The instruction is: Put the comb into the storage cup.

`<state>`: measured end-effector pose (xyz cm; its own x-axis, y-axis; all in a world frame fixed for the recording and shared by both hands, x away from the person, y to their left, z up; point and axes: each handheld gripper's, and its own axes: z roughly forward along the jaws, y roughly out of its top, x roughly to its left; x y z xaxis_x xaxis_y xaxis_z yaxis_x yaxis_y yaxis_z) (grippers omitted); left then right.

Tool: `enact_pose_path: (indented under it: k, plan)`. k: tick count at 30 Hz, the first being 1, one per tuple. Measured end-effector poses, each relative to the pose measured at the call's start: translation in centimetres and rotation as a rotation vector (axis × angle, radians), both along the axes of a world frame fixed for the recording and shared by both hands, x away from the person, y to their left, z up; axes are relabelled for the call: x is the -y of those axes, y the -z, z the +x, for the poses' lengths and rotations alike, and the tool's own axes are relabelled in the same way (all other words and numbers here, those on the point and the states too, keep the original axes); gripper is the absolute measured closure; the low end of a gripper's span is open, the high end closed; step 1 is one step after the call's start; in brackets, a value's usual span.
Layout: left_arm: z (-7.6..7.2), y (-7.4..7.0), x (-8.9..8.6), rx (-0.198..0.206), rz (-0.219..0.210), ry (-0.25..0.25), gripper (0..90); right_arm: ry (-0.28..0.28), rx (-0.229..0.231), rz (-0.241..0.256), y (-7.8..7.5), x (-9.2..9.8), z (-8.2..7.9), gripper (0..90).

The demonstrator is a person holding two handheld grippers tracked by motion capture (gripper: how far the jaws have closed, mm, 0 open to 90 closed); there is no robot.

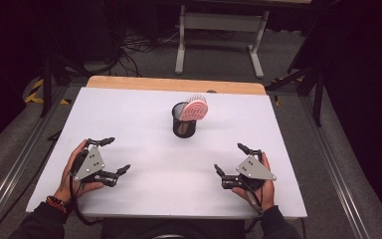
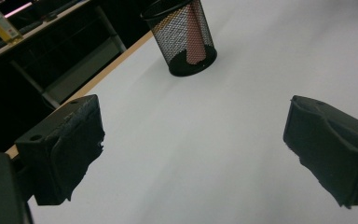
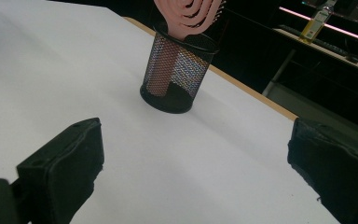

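A white sheet (image 1: 144,129) covers the wooden table (image 1: 129,82), with grey floor and a metal frame (image 1: 221,22) beyond in a dark room. The pink hairbrush (image 1: 195,107) stands handle-down in the black mesh cup (image 1: 184,127) mid-table. The left gripper (image 1: 113,155) and right gripper (image 1: 229,159) rest near the front edge, jaws apart, holding nothing.

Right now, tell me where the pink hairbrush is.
In the high view, the pink hairbrush stands handle-down in the black mesh cup at the table's centre, toward the far edge, ahead of both grippers.
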<state>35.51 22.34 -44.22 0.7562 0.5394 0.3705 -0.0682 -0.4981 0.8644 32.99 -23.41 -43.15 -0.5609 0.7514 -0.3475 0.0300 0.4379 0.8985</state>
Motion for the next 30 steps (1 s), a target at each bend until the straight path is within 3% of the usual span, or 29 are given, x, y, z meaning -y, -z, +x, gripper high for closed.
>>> enact_pose_path:
  k: [14,19,23,30]
  plan:
    - [-0.4,1.6,-1.6,-0.060,-0.037,-0.049,3.9,-0.001,-0.002,0.006,0.1,0.1,0.1,4.5]
    - [-1.2,2.3,-2.1,-0.067,-0.019,-0.058,2.9,0.000,-0.005,0.004,0.2,0.1,0.1,4.5]
    - [-1.6,2.7,-2.7,-0.095,-0.058,-0.075,2.5,-0.004,-0.004,-0.005,0.2,0.0,0.0,4.5]
    - [-1.5,2.8,-3.0,-0.106,-0.093,-0.091,2.6,-0.004,0.000,-0.006,0.2,0.4,0.0,4.4]
